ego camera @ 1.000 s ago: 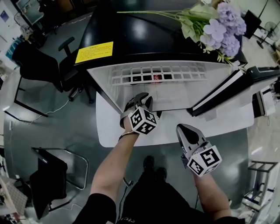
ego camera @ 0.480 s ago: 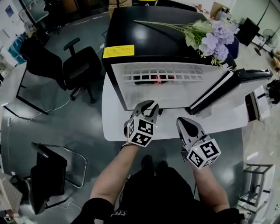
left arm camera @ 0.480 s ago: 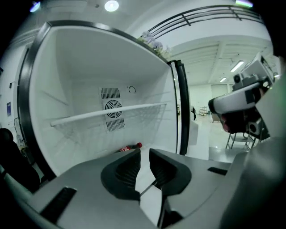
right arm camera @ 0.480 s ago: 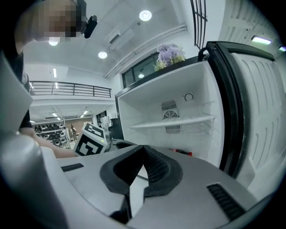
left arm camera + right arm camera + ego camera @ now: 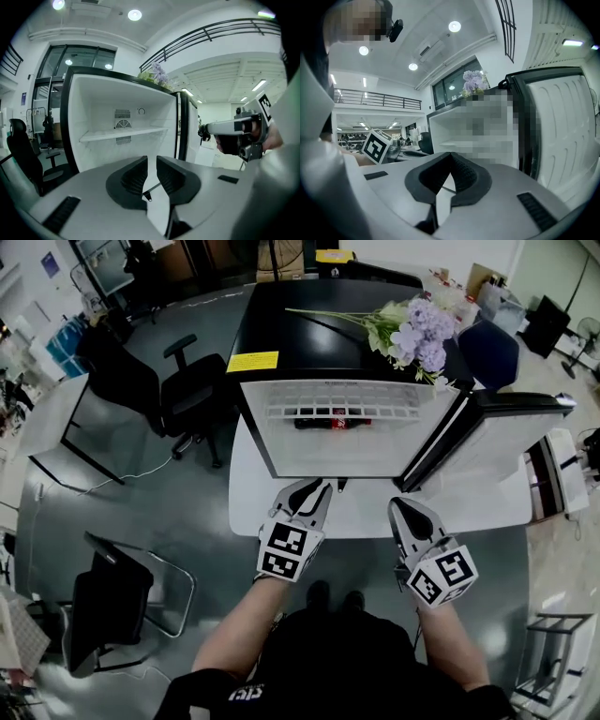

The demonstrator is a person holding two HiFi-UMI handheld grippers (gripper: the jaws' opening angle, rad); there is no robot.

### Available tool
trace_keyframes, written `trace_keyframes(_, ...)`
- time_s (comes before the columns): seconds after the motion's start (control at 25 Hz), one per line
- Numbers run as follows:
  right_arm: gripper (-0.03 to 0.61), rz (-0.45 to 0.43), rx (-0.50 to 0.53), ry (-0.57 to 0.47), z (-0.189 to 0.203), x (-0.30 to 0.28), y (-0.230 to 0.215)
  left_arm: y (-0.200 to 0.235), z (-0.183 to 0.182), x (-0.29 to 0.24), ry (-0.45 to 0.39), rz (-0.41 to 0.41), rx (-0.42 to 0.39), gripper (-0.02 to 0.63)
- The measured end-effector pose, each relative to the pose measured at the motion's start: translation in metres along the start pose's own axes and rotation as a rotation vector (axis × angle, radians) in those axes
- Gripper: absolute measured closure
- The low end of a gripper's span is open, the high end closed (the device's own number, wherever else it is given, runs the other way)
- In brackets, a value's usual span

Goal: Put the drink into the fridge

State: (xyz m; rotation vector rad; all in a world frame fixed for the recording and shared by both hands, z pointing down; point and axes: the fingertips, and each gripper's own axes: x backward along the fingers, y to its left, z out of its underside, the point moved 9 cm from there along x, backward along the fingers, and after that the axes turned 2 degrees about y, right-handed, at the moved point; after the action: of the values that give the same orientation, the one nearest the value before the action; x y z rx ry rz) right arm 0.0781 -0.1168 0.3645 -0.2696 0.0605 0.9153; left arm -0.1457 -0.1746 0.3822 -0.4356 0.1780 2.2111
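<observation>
Left tongs (image 5: 317, 487) have drawn back from the fridge (image 5: 300, 338); right tongs (image 5: 402, 506) likewise.

Yellow sticker (image 5: 252, 361): on the fridge (image 5: 309, 324), front left of its black top; dark print, too small to read.
Drink (image 5: 339, 421) label: inside the fridge; red, illegible.
Shirt print (image 5: 246, 694): white characters, unclear.

Drink (image 5: 335, 421) lies inside the fridge (image 5: 300, 348) — flowers (image 5: 412, 332) on top, chair (image 5: 183, 395) left.
</observation>
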Motion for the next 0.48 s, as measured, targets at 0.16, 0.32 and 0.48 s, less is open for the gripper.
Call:
trace_keyframes(0.16, 0.565, -0.031, -0.030, -0.031, 0.000, 0.024, -0.005, -0.018, -0.005, 0.019, -0.006, -0.031, 0.033, 0.555)
trace_keyframes(0.32, 0.566, -0.061, -0.020, -0.064, -0.007, 0.037, -0.014, -0.032, -0.015, 0.032, -0.015, -0.098, 0.027, 0.589)
trace_keyframes(0.48, 0.566, -0.068, -0.016, -0.098, -0.015, 0.051, -0.022, -0.046, -0.022, 0.036, -0.040, -0.136, 0.051, 0.592)
